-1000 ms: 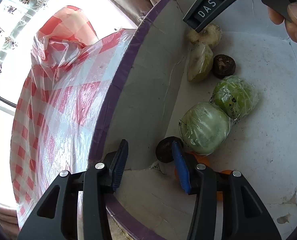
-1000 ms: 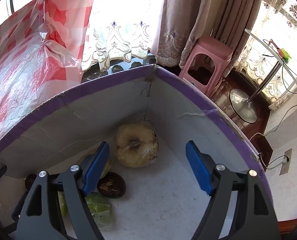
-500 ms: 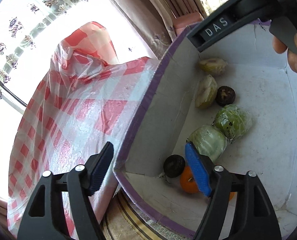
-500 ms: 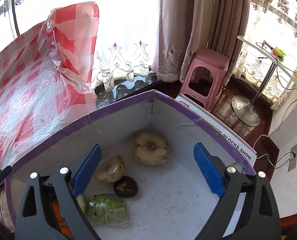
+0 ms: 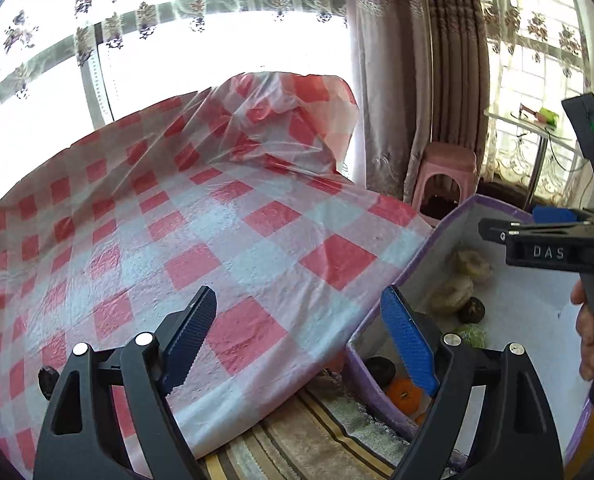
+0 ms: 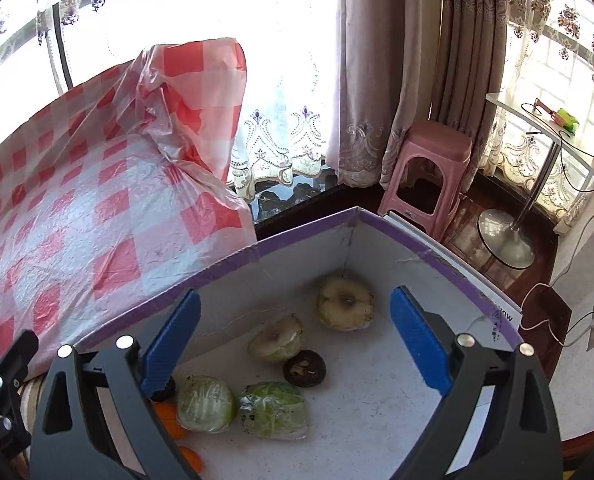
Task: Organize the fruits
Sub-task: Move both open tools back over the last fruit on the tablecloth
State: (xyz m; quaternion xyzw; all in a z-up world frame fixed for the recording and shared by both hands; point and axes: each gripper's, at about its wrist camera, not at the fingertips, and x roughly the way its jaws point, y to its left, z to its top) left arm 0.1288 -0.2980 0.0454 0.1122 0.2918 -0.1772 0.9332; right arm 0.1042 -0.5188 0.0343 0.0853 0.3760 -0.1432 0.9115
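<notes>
Left gripper above checked tablecloth, jaws just widened, nothing between. Right gripper over purple-rimmed box, jaws just spread, empty. Inside box: pale apples, wrapped green fruits, oranges, dark fruit.

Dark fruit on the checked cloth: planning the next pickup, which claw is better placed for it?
Left. The left claw, just opening and empty, hovers over the cloth beside the dark fruit; the right claw, also just opening and empty, is over the box.
</notes>
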